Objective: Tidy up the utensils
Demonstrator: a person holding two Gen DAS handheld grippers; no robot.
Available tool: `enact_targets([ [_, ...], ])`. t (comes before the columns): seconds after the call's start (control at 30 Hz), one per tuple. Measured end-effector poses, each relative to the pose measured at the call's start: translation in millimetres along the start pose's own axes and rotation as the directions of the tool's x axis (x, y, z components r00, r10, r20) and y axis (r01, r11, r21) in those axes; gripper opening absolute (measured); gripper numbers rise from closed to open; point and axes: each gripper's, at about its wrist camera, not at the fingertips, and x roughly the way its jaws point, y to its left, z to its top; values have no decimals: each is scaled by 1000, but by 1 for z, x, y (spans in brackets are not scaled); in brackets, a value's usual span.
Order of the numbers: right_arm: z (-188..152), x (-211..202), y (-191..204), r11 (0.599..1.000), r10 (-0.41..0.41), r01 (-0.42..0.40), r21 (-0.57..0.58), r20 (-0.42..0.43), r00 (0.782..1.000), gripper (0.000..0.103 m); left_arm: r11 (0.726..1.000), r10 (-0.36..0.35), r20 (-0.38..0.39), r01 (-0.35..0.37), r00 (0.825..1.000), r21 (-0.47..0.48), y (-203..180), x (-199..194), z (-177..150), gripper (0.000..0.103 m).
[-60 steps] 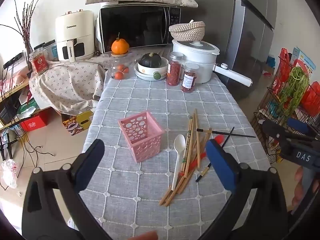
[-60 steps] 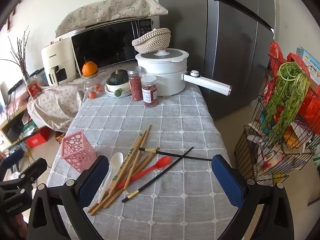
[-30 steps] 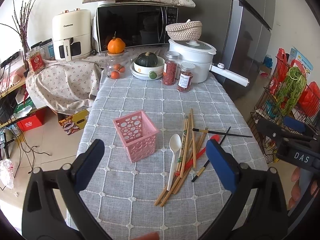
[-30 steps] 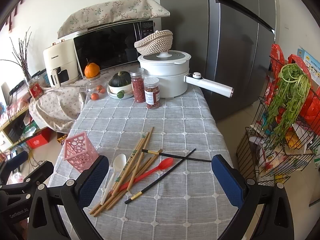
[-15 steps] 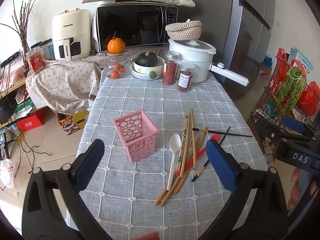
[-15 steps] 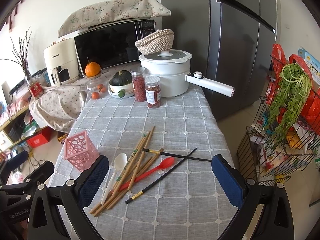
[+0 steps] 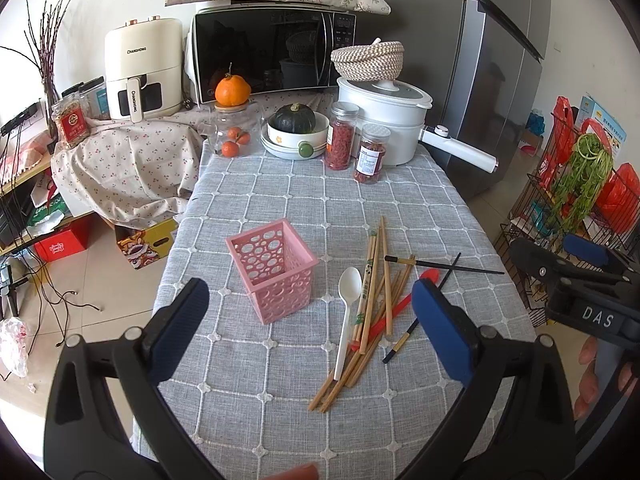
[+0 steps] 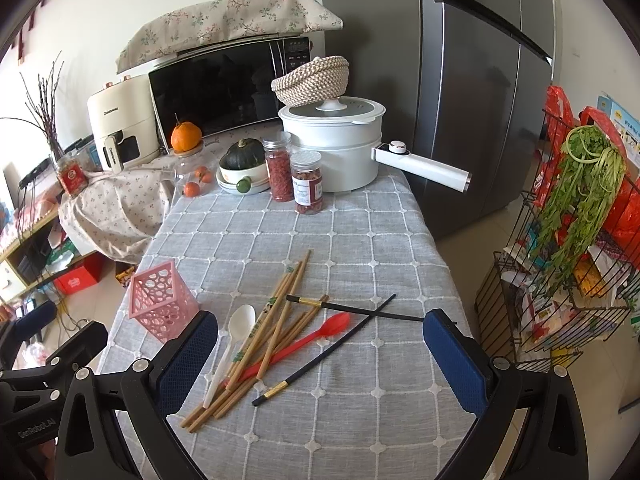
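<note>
1. Utensils lie in a loose pile on the grey checked tablecloth (image 8: 360, 232), just right of the pink holder (image 7: 272, 270): wooden chopsticks (image 7: 374, 280), white spoon (image 7: 347, 312), red spoon (image 8: 304, 342), two black chopsticks (image 8: 326, 354) crossed.
2. Handling guess: all light and stiff. Chopsticks are thin, smooth and likely to roll or slip; they overlap, so lifting one may drag its neighbours.
3. Grip guess: pinch each mid-shaft or near the free upper end. White spoon: take the handle, which is partly clear of the sticks.
4. Holder looks light and upright; may tip if bumped.
5. Left gripper (image 7: 308, 328): jaws wide, empty, above the table, touching nothing.
6. Right gripper (image 8: 320, 360): jaws wide, empty, above the pile.
</note>
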Motion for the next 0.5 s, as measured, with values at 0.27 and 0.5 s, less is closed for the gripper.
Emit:
enact_targets([
  [0.27, -1, 1, 0, 1000, 2, -2, 1, -1, 1000, 103, 1000, 0, 0, 0, 1000, -1, 0, 0, 1, 101],
  [0.5, -2, 1, 1, 1000, 0, 0, 1, -2, 1000, 103, 1000, 0, 1, 0, 1000, -1, 0, 0, 0, 101],
])
